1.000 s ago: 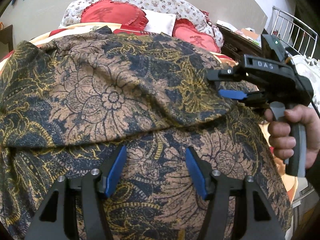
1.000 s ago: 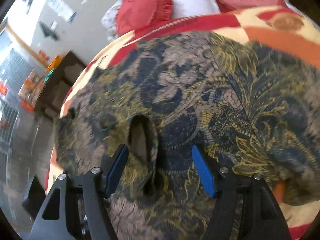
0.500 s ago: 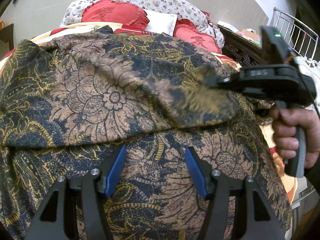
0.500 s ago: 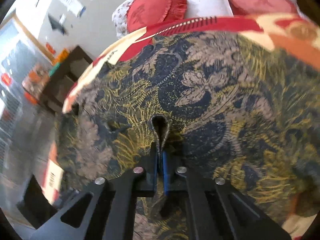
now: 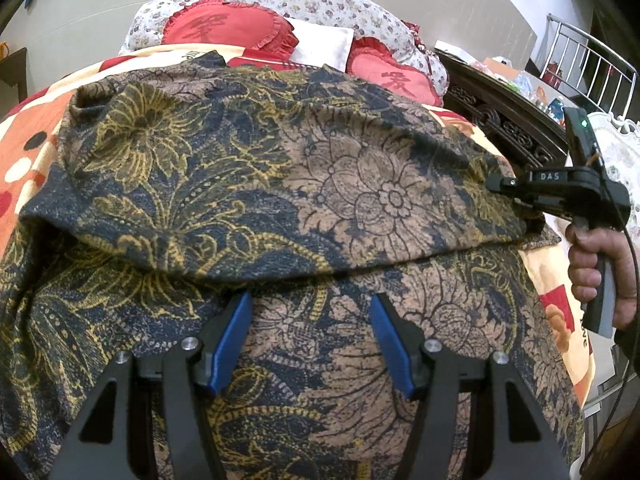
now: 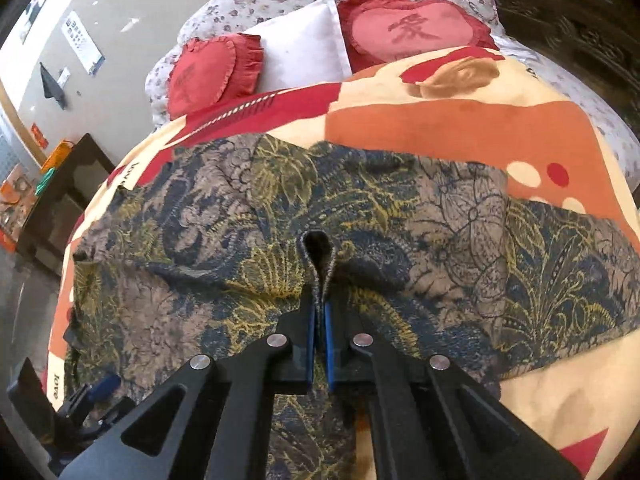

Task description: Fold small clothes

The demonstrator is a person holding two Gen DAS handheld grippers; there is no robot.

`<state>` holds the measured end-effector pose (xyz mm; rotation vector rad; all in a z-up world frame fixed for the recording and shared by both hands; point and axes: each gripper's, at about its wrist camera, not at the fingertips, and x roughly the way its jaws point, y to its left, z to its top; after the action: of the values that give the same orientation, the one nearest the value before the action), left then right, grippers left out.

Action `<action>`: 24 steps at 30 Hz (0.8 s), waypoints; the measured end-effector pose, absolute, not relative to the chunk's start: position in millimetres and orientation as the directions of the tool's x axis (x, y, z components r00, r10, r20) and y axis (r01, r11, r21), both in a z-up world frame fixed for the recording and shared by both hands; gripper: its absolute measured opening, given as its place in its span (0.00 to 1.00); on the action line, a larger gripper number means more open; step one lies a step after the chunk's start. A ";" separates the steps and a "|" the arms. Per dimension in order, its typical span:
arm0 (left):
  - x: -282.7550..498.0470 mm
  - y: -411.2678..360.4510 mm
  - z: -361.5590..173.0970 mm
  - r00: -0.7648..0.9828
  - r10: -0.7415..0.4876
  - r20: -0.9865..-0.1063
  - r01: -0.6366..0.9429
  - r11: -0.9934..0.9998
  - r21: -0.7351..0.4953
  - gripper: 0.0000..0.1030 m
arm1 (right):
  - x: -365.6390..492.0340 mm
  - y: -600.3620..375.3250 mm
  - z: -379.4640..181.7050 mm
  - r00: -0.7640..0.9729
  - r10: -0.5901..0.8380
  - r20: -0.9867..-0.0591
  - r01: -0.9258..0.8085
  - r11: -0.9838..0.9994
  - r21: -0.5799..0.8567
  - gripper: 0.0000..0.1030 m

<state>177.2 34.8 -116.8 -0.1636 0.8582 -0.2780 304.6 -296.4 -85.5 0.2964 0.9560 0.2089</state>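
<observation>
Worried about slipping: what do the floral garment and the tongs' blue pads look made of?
Floral garment: seemingly soft, matte woven or knit cloth; it drapes and pinches into a loop in the right tongs. Blue pads: smooth, probably plastic or rubber; cannot tell which.

Bare bedspread point(image 6: 460, 128) beyond the garment point(image 6: 400, 208) lies open; cushions point(image 6: 416, 32) block the headboard end.

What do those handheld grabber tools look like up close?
Each is matte black plastic with two angular fingers, silver screw heads and bright blue pads. The right gripper has a pistol-style grey handle, a "DAS" label on top, a small green light and a thin black cable trailing from it. The left gripper matches.
</observation>
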 end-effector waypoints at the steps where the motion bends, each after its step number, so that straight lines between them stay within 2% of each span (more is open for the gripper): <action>1: 176.6 34.8 -116.6 0.621 -0.305 -0.722 0.176 0.952 -0.250 0.63 | 304.9 -294.6 -85.2 0.570 0.287 -0.770 -0.033 0.944 0.328 0.05; 4: 171.3 32.0 -109.9 0.635 -0.276 -0.722 0.168 0.961 -0.220 0.63 | 306.4 -294.4 -87.0 0.565 0.287 -0.774 -0.017 0.941 0.337 0.05; 7: 166.3 47.0 -80.8 0.692 -0.268 -0.670 0.168 0.963 -0.212 0.63 | 309.2 -287.1 -91.1 0.515 0.322 -0.794 -0.065 0.938 0.339 0.06; 8: 168.7 55.5 -70.6 0.719 -0.246 -0.649 0.149 0.968 -0.202 0.65 | 307.1 -288.3 -87.7 0.524 0.324 -0.788 -0.071 0.938 0.338 0.07; 10: 182.6 77.1 -53.6 0.766 -0.185 -0.616 0.090 0.979 -0.183 0.75 | 300.8 -296.7 -76.4 0.544 0.353 -0.761 -0.079 0.925 0.372 0.13; 12: 212.3 100.2 -55.9 0.743 -0.141 -0.654 0.027 0.983 -0.182 0.75 | 290.8 -308.1 -60.6 0.591 0.358 -0.723 -0.071 0.916 0.396 0.18; 13: 230.1 110.7 -68.8 0.686 -0.157 -0.711 0.010 0.978 -0.207 0.68 | 286.1 -311.8 -54.6 0.613 0.353 -0.707 -0.064 0.914 0.402 0.19; 14: 242.5 119.6 -80.4 0.641 -0.173 -0.748 -0.010 0.972 -0.234 0.33 | 279.5 -315.6 -47.3 0.639 0.350 -0.685 -0.059 0.910 0.410 0.24; 15: 250.7 132.0 -94.9 0.589 -0.159 -0.792 -0.060 0.969 -0.239 0.06 | 274.3 -315.9 -42.1 0.651 0.349 -0.674 -0.065 0.911 0.408 0.26; 16: 250.9 143.0 -103.4 0.566 -0.134 -0.814 -0.107 0.966 -0.233 0.02 | 270.5 -314.6 -38.3 0.656 0.347 -0.671 -0.074 0.913 0.400 0.26; 18: 238.4 165.7 -112.6 0.561 -0.117 -0.819 -0.156 0.958 -0.243 0.02 | 260.1 -305.9 -30.8 0.663 0.350 -0.661 -0.125 0.923 0.364 0.26; 24: 218.3 168.4 -112.1 0.572 -0.037 -0.819 -0.090 0.990 -0.107 0.03 | 253.5 -273.8 -40.0 0.645 0.307 -0.700 -0.206 0.952 0.228 0.25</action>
<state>218.3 168.4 -112.1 -0.1419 0.9623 0.0311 253.5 -273.8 -40.0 0.1319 0.8197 0.2926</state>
